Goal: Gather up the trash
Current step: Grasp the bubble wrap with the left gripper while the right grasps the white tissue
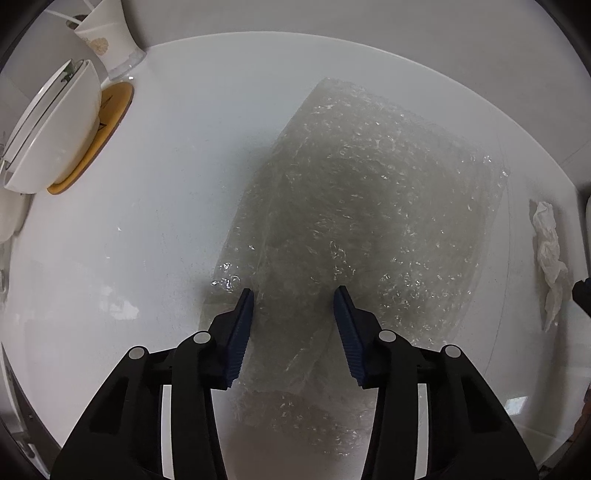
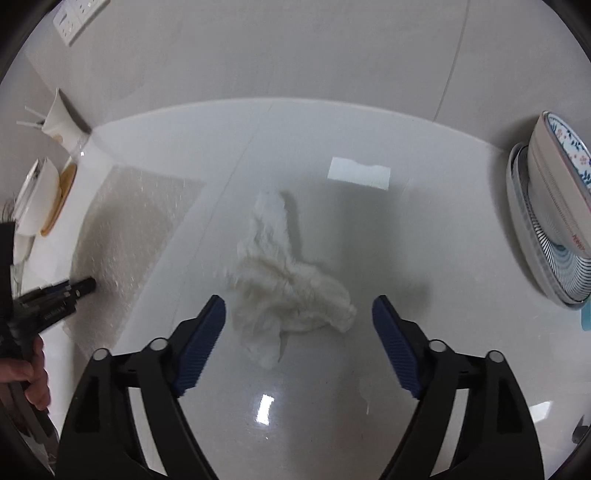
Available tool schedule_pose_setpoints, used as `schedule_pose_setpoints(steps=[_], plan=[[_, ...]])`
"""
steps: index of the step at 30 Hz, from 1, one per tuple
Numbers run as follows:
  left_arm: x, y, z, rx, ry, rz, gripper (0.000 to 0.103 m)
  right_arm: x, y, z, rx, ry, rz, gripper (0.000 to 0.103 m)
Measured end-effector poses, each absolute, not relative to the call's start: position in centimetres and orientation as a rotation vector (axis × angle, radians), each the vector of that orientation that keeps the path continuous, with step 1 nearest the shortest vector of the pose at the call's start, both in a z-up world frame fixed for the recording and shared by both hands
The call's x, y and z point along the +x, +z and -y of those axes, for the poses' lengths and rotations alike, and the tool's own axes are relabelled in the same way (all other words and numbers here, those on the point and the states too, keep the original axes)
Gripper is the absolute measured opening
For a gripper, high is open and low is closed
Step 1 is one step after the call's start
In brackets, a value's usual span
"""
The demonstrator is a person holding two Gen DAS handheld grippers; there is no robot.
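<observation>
A sheet of clear bubble wrap (image 1: 369,184) lies on the white countertop (image 1: 147,240). My left gripper (image 1: 293,295) points down at its near edge, with a raised fold of the wrap between the blue pads (image 1: 240,332). The jaws stand partly apart and do not clamp the fold. A crumpled white tissue (image 2: 288,288) lies to the right of the wrap, and also shows in the left wrist view as the tissue (image 1: 548,251). My right gripper (image 2: 299,306) hangs open over the tissue, one pad on each side and clear of it. The right wrist view shows the bubble wrap (image 2: 136,221) and the left gripper (image 2: 81,286) on it.
A white bowl (image 1: 55,129) on a wooden coaster (image 1: 110,110) and a white cup (image 1: 107,33) stand at the back left by the wall. Stacked patterned dishes (image 2: 546,221) sit at the right edge. A person's hand (image 2: 33,373) holds the left gripper.
</observation>
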State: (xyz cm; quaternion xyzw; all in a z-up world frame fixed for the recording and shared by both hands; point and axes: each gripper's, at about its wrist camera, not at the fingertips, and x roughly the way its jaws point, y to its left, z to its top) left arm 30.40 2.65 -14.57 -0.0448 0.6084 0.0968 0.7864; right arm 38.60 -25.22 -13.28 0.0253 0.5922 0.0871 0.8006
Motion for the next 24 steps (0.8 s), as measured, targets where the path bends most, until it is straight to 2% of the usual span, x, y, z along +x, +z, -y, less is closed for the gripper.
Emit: schedule_pose_setpoints(steps=[8,11,16,20,21,24], plan=[[30.2,-14.1,-0.9,-0.067,0.221,-1.318,0.015,41.7,-14.3,22.8,-0.006,0.166,-1.336,0.079],[30.0,-13.8,-0.8,-0.097,0.207,-1.323,0.011,42.5,-15.3,21.5,-0.021,0.153,-1.373,0.069],[29.3,-13.1,-0.7,-0.109,0.206,-1.303,0.010,42.7,-16.3,20.7,-0.039,0.129,-1.414,0.053],[28.9,-12.6,-1.2,-0.110,0.206,-1.286,0.010,42.4,-17.0,20.8,-0.039,0.110,-1.447,0.033],[28.7,-12.4,-1.2,-0.109,0.208,-1.281,0.010,42.2,-17.0,20.8,-0.044,0.101,-1.438,0.023],[28.2,-12.1,-1.3,-0.115,0.205,-1.274,0.009,41.9,-16.9,20.9,-0.029,0.096,-1.443,0.010]])
